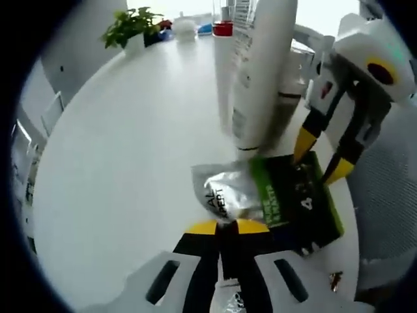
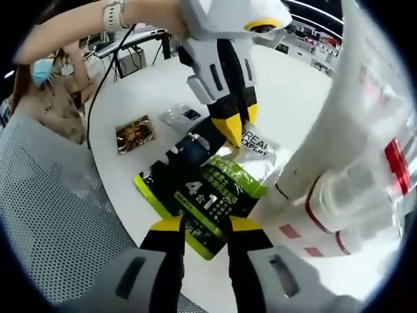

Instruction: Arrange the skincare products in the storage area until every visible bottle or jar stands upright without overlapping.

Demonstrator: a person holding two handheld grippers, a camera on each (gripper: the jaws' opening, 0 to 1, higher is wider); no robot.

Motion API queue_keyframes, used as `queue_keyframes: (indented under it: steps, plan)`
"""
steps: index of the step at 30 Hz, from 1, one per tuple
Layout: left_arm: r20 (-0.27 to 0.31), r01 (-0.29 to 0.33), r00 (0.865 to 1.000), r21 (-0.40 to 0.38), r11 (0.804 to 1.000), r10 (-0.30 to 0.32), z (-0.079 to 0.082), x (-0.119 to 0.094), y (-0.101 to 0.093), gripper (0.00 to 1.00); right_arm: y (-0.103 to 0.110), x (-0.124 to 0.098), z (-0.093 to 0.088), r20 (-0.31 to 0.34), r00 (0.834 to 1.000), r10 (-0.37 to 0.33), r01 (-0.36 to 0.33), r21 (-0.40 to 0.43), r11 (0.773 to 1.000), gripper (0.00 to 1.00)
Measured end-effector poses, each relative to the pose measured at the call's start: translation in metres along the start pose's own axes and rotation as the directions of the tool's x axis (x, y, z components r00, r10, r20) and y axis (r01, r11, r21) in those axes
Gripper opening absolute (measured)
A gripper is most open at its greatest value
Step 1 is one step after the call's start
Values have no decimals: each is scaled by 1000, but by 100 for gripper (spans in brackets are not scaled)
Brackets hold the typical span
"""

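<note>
My left gripper (image 1: 227,227) is shut on the near edge of a silver sachet (image 1: 221,186) lying on the white table (image 1: 130,150). A green-and-black sachet (image 1: 301,195) overlaps the silver one on its right. My right gripper (image 1: 322,156) reaches in from the right, jaws apart over the green sachet's far edge. A tall white tube (image 1: 260,72) stands upright just behind the sachets. In the right gripper view, my right gripper (image 2: 206,225) is open, with the green-and-black sachet (image 2: 208,189) just ahead of its jaws. The left gripper (image 2: 233,127) comes down from above, pinching the silver sachet (image 2: 257,150).
A white bottle with a red cap (image 1: 223,65) stands behind the tube. White tubes (image 2: 345,150) crowd the right side. A gold sachet (image 2: 133,134) and another silver sachet (image 2: 182,116) lie farther off. A potted plant (image 1: 130,29), a grey mesh chair (image 2: 58,215) and a person (image 2: 52,85) sit at the table's edges.
</note>
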State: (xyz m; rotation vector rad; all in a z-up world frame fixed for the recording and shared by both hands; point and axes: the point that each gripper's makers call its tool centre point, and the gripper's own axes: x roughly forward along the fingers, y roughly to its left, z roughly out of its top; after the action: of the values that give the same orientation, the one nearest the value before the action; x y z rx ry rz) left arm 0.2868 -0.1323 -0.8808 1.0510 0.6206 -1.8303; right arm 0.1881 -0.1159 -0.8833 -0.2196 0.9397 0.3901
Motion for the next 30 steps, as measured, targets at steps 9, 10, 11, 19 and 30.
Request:
queue_keyframes:
  steps: [9,10,11,19,30]
  plan:
    - [77,-149,986,-27,988,151,1,-29,27,10,2,0,0,1,1000,3,-3,6,1000,26]
    - [90,-153,984,-42,987,156,2,-34,27,12,2,0,0,-1,1000,6,-6,9,1000,27]
    - [111,-147,982,-60,987,153,4,-39,25,12,2,0,0,-1,1000,10,-10,18,1000,27]
    - [178,-53,982,-87,995,68,13,-33,-8,11,5,0,0,0,1000,21,-21,20,1000,31]
    - [132,-42,989,-163,986,64,-10,-8,-8,14,5,1,0,-1,1000,11,-11,14,1000,32]
